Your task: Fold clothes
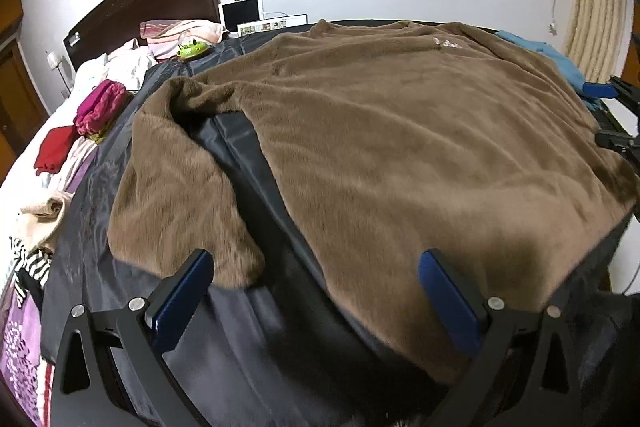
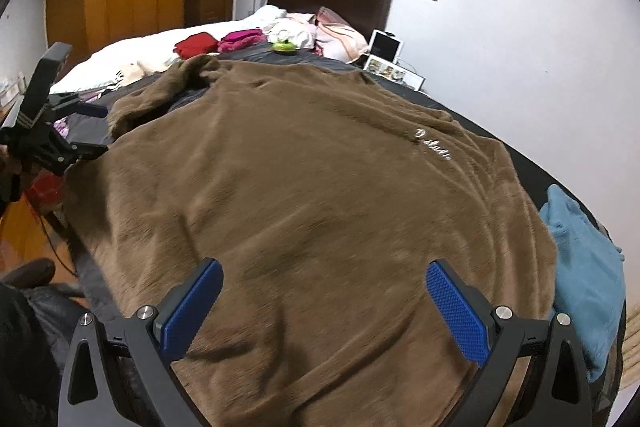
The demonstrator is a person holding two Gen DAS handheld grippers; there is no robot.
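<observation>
Both claws were spread wide, gripping nothing: left gripper (image 1: 316,287) straddled the brown fleece top's (image 1: 400,147) hem with the sleeve (image 1: 180,195) just ahead-left; right gripper (image 2: 324,303) hovered over the body. Laid flat on the dark sheet (image 1: 248,339), likely for a sleeve fold.

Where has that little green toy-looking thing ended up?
The green toy sits on the dark sheet beyond the brown fleece top, near the pink pillow by the headboard; upper left in the left wrist view.

The near hem of the fluffy brown fleece sweater (image 2: 312,187) is cut off by the frame's lower edge. Its small white embroidered lettering (image 2: 432,145) cannot be read. The crumpled blue cloth (image 2: 580,259) is partly hidden beneath it.
</observation>
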